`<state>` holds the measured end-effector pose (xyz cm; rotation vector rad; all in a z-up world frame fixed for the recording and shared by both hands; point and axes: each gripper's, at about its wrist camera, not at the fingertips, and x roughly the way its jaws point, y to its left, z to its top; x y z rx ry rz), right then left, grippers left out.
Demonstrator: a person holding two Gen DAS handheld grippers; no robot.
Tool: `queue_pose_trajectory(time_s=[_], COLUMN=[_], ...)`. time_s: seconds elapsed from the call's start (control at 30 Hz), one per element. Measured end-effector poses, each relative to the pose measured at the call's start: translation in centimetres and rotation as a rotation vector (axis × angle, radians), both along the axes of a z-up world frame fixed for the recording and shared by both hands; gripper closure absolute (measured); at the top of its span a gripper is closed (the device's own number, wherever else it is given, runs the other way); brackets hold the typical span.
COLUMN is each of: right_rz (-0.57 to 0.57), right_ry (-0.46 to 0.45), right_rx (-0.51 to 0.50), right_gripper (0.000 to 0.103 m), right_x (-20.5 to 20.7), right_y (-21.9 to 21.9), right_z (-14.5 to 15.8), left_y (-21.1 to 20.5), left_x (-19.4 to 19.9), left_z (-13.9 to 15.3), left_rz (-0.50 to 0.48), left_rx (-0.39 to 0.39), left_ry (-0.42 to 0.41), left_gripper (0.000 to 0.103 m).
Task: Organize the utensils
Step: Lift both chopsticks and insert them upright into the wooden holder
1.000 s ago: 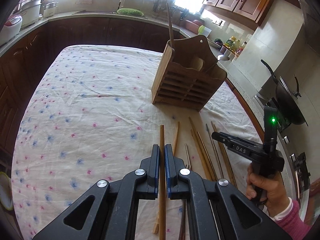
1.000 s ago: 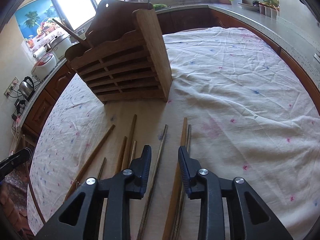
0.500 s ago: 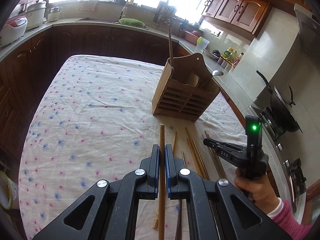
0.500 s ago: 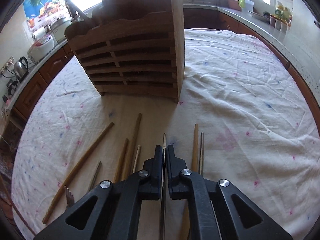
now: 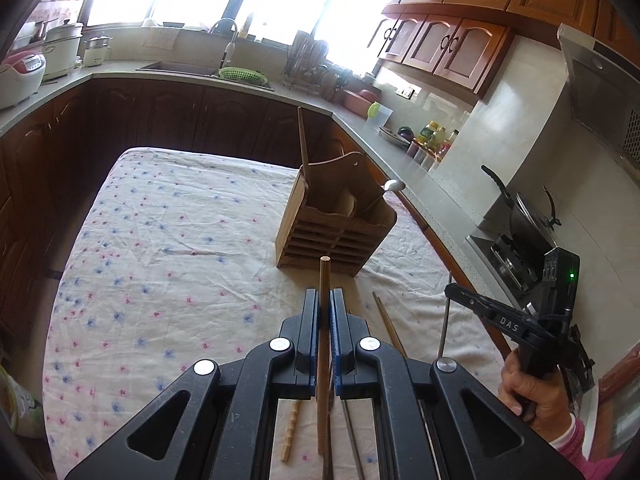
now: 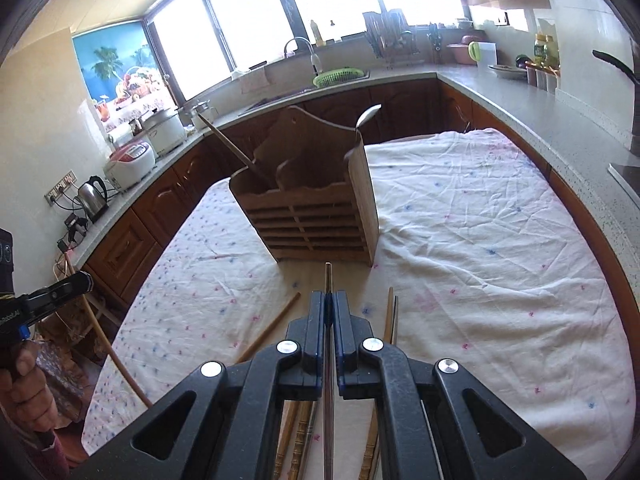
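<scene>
Left gripper clamps a wooden chopstick, right gripper a metal one; I'm mid-pickup, next I'd steer both into the wooden holder.

Both wrist views toward wooden caddy

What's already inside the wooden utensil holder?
In the wooden utensil holder: a wooden handle leaning out at one end, a metal spoon at the other. Lower parts and anything else are hidden by its walls.
</scene>
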<state>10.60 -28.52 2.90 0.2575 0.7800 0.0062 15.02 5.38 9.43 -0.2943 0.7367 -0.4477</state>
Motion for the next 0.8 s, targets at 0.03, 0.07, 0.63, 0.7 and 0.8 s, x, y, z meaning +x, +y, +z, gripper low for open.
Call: queue_pose_trajectory(time_s=[0.03, 0.07, 0.63, 0.7, 0.8], right_rz=[0.001, 0.001, -0.107, -0.136, -0.179], right_ry=[-0.013, -0.027, -0.403, -0.442, -0.494], right_rx=[0.003, 0.004, -0.042, -0.026, -0.034], right_gripper=[0.099, 0.099, 0.099, 0.099, 0.099], right_x=[-0.2, -0.3, 3.5, 4.7, 6.7], right_y=[0.0, 0.0, -1.2, -1.6, -2.1], right_z=[0.6, 1.1, 11.9, 12.4, 13.1], left_y=[0.1, 0.2, -1.0, -1.5, -2.1], left_x=[0.0, 0.1, 5.8, 6.9, 8.8], left_z=[0.1, 0.3, 6.2, 7.1, 8.2], left_rz=[0.0, -0.001, 0.065, 0.08, 0.111], left_rx=[-0.002, -0.004, -0.022, -0.032, -0.035], left_ry=[-0.004, -0.008, -0.182, -0.215, -0.252], left_gripper=[0.1, 0.1, 0.1, 0.1, 0.1])
